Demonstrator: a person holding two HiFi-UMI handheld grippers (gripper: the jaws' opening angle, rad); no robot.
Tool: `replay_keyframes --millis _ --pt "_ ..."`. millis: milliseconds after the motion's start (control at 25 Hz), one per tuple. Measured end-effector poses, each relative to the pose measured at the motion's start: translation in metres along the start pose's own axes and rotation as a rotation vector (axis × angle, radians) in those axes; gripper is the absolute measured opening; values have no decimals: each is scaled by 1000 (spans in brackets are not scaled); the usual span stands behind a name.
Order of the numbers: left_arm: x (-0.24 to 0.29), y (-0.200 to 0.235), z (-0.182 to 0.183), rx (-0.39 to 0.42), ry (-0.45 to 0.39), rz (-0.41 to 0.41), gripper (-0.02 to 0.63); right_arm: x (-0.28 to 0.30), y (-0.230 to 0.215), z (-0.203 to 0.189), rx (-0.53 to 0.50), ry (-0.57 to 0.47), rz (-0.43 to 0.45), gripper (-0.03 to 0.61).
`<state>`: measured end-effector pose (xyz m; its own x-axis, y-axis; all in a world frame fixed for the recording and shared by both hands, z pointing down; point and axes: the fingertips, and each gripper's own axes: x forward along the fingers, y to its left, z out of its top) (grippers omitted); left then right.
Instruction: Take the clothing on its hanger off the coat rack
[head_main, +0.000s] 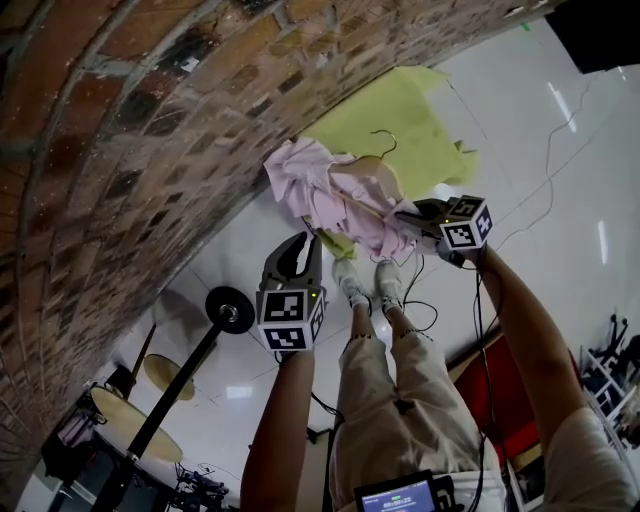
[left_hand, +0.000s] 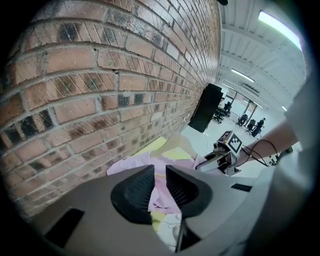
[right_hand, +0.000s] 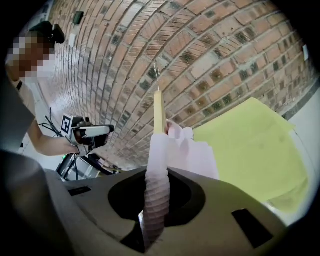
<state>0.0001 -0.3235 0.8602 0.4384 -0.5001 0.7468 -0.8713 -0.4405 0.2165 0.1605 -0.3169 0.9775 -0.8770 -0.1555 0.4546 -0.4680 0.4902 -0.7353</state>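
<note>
1 pink garment (head_main: 335, 195) on hanger (right_hand: 159, 112) pinched in right tongs (right_hand: 156, 187); left tongs (left_hand: 159, 182) spread, just short.

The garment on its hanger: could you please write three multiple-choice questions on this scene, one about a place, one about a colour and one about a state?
1. Where does the yellow cloth lie?
A) on the floor beside the brick wall
B) on a table
C) over a chair

2. What colour is the garment on the hanger?
A) green
B) pink
C) black

3. How does the right gripper stand?
A) wide open and empty
B) open around a cable
C) shut on the garment

Answers:
1 A: the cloth lies where the floor meets the wall.
2 B: the fabric is pale pink in every view.
3 C: in the right gripper view its jaws pinch the pink fabric.
</note>
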Motion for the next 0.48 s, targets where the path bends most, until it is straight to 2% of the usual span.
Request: replay_keyframes --millis 480 --pt "15 2 -17 1 13 -7 75 24 -32 -22 124 -28 20 20"
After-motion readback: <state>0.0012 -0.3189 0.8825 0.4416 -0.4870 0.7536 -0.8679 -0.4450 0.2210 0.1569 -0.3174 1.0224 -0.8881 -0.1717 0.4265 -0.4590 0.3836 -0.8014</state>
